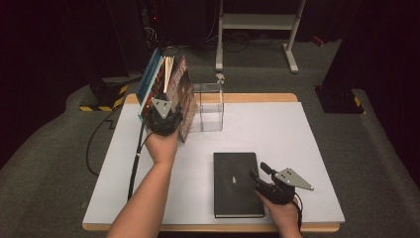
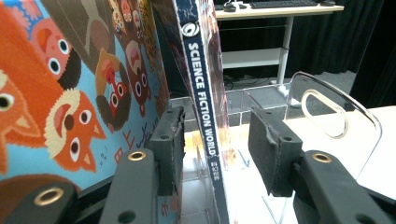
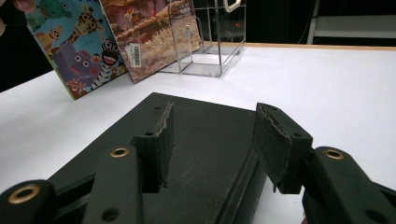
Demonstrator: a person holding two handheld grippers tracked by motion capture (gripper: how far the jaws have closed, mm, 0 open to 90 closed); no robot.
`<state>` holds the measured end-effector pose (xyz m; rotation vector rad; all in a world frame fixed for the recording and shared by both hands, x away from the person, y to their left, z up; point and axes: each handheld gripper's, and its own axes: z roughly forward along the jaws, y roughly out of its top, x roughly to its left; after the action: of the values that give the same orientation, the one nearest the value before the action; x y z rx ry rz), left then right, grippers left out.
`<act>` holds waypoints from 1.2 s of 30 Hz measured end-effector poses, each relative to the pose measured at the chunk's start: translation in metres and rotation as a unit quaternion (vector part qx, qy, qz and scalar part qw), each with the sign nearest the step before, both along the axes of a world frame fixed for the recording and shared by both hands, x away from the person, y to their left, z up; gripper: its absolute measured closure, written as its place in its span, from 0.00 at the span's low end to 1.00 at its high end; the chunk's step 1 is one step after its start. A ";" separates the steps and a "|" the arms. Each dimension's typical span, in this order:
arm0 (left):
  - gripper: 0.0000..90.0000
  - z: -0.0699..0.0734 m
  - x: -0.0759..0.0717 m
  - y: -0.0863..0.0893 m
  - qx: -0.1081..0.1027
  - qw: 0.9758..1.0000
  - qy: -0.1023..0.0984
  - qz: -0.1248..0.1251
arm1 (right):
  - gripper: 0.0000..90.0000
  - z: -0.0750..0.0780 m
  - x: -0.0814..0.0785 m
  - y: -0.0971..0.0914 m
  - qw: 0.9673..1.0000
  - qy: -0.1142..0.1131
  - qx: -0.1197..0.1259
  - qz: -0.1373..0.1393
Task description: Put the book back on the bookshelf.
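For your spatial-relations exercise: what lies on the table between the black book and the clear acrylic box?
Nothing. In the high view, bare white table separates the black book from the clear acrylic box; the right gripper view shows the same bare stretch.

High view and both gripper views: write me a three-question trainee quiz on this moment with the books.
1. True or false: the black book stands upright against the clear acrylic stand.
2. What title is printed on the spine between the left gripper's jaws?
3. The right gripper is: A) lifting the black book, B) hovering open above it as it lies flat, C) inside the stand.

Key
1. False: it lies flat near the table's front edge.
2. Science Fiction World; the pads stand apart from the spine.
3. B
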<state>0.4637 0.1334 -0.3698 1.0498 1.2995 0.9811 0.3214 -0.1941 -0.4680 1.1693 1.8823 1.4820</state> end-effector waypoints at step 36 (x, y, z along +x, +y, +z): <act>0.54 -0.036 -0.100 0.005 0.000 0.989 0.037 -0.146 | 0.53 -0.002 0.000 0.001 1.000 0.003 -0.009 0.001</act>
<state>0.3637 0.1383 -0.4057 1.2458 1.1639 0.7267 0.3214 -0.1936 -0.4696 1.1652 1.8967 1.4611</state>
